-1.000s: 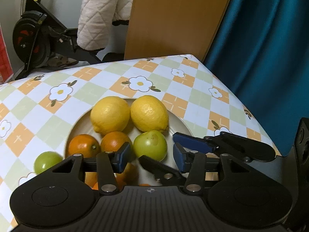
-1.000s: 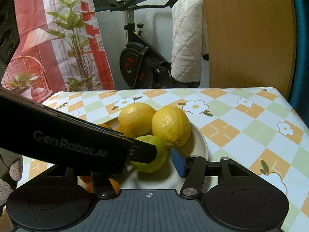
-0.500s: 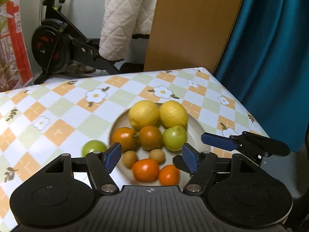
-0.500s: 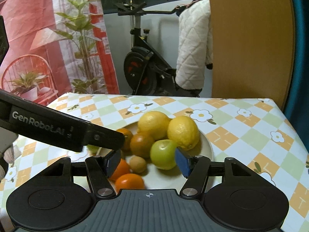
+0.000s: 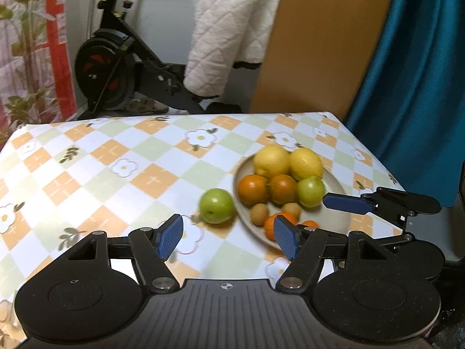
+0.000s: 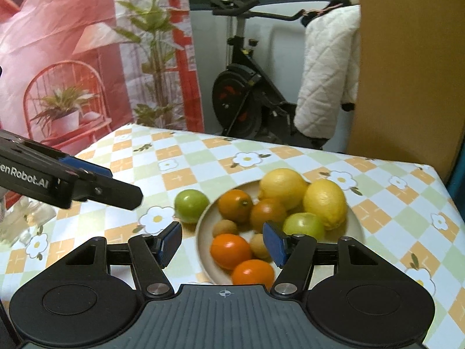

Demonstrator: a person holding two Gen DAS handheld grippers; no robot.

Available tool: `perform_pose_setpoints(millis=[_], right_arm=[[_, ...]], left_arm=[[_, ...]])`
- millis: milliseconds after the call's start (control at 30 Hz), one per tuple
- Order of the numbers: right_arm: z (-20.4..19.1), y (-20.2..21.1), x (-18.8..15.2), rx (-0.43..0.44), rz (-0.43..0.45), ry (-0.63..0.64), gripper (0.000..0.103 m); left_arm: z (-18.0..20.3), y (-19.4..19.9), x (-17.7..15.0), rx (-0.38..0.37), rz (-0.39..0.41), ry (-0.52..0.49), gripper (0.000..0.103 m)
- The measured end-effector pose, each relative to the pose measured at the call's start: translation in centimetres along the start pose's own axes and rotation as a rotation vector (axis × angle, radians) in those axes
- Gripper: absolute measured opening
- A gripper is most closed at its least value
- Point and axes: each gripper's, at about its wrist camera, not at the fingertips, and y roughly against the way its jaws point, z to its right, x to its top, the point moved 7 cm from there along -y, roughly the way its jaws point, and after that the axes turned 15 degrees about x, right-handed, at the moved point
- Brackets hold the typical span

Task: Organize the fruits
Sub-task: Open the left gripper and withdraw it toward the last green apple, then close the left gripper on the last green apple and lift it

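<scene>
A beige plate (image 5: pixel 337 212) (image 6: pixel 356 228) on the checkered tablecloth holds two lemons (image 5: pixel 271 161) (image 6: pixel 283 184), several oranges (image 6: pixel 231 251), a green fruit (image 5: pixel 310 191) (image 6: pixel 303 225) and two small brown fruits (image 5: pixel 259 211). A second green fruit (image 5: pixel 217 206) (image 6: pixel 191 205) lies on the cloth just left of the plate. My left gripper (image 5: pixel 228 237) is open and empty, above the table in front of this green fruit. My right gripper (image 6: pixel 222 242) is open and empty, near the plate's front.
The table (image 5: pixel 87 174) ends at the right by a teal curtain (image 5: pixel 421 72). Behind it stand an exercise bike (image 5: pixel 116 69) with a white quilted jacket (image 5: pixel 229 35) and a wooden panel (image 5: pixel 319 43). The other gripper's fingers show at the right of the left wrist view (image 5: pixel 377 203).
Both grippers have pulled back and risen from the plate, jaws opening wider. The left view has swung left, so the loose green fruit now sits ahead of the left gripper.
</scene>
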Motion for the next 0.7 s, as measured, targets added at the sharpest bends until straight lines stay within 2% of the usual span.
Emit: perform_pose_setpoints(millis=[300,700], right_arm=[[-1.9,-3.7,1.4,0.032,-0.057,0.077,0.058],[-1.9,-9.7,3.4,0.058,-0.138,0.19,0.058]], left_arm=[[-2.9,-1.3,0.5,-0.005,0.01,0.08,0.071],[-5.1,-5.8,0.6,-0.039,-0.024,0.16,0.068]])
